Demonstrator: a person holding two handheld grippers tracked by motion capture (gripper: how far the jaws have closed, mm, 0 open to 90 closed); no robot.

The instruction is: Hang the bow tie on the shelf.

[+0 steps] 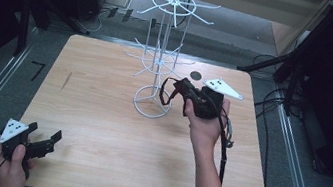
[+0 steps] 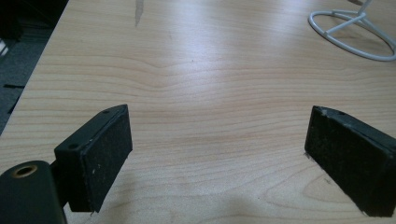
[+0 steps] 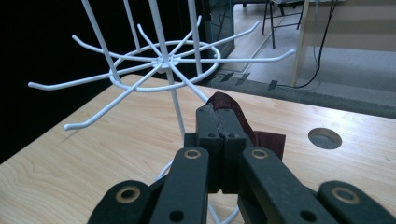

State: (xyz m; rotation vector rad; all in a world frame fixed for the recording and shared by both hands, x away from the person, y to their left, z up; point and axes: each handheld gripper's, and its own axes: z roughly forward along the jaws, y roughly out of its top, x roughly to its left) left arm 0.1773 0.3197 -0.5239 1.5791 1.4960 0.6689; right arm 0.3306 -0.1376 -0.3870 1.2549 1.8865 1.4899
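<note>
From the high view, we see a light wooden table (image 1: 98, 128) with a white wire rack (image 1: 161, 47) standing toward its far middle, 2 tiers of hooked arms above a round base ring. Our right hand (image 1: 206, 125) holds the right gripper (image 1: 178, 88) just beside the rack's lower tier, to its right, jaws pointing left at the rack. A dark band (image 1: 167, 93) hangs in a loop from the jaw tips, close over the base ring. Down at the near left corner, our left hand (image 1: 14, 165) holds the left gripper (image 1: 44, 136) low over the table, well apart from the rack, its 2 jaws spread.

Along the left gripper view, we look between 2 black pads (image 2: 105, 154) standing wide apart with bare wood between them and nothing in the gap. The rack's base ring (image 2: 355, 35) lies at the upper right, far from the jaws.

Along the right gripper view, we see the 2 jaws pressed together, clamped on a strip of dark red band (image 3: 233, 112) that pokes out past their tips and falls away on the right side. The rack's lower ring of arms (image 3: 163, 60) spreads just beyond and above the jaw tips, its upright post directly behind them. We cannot tell whether the band touches any arm. A round hole (image 3: 324, 138) sits in the tabletop to the right.
</note>
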